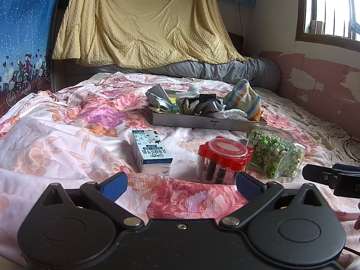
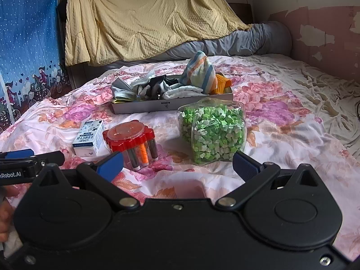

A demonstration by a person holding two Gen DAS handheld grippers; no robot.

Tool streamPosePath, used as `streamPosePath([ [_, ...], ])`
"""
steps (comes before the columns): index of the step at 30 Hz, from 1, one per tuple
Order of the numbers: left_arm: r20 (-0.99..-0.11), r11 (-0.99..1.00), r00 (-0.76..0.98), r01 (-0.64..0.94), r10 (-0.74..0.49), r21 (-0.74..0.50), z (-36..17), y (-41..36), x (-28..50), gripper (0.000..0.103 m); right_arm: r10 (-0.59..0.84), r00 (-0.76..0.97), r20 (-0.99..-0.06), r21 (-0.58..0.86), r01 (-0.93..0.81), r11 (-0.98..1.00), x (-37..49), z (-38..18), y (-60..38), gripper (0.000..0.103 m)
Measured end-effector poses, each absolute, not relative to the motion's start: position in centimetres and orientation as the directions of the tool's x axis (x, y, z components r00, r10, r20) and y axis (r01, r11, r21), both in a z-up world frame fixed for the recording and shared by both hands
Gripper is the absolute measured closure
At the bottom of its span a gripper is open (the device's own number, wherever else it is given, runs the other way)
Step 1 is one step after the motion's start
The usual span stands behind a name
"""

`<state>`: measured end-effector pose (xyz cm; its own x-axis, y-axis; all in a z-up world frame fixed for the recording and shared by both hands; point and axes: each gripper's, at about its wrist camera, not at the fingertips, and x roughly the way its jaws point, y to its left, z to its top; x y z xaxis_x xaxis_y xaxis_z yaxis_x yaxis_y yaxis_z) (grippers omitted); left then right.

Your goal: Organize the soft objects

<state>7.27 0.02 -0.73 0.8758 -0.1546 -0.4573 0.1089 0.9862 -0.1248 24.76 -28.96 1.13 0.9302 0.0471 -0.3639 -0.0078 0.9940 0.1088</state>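
Observation:
A shallow grey box (image 1: 202, 123) (image 2: 171, 107) lies on the flowered bed, heaped with socks and cloths. A striped cloth bundle (image 1: 244, 100) (image 2: 200, 72) stands tallest in it, with grey and white socks (image 1: 198, 106) (image 2: 157, 87) beside it. My left gripper (image 1: 181, 185) is open and empty, low over the bedspread, well short of the box. My right gripper (image 2: 177, 164) is open too, nothing between its blue pads (image 2: 110, 164). The other gripper's tip shows at each view's edge: the right one (image 1: 333, 177), the left one (image 2: 29, 162).
Between the grippers and the box lie a small milk carton (image 1: 151, 150) (image 2: 90, 138), a red-lidded jar of tubes (image 1: 222, 159) (image 2: 132, 144) and a tipped glass jar of green paper stars (image 1: 276, 153) (image 2: 213, 130). A yellow blanket (image 1: 144, 22) hangs behind; a grey bolster (image 1: 225, 72) lies under it.

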Motion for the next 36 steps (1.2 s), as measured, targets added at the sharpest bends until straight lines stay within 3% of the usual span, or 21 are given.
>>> streamPosePath([
  [36, -0.456, 0.986, 0.876, 0.109, -0.155, -0.126, -0.76, 0.0, 7.22, 0.001, 0.047, 0.929, -0.368, 0.109, -0.007, 0.994, 24.69, 0.93, -29.05, 0.0],
])
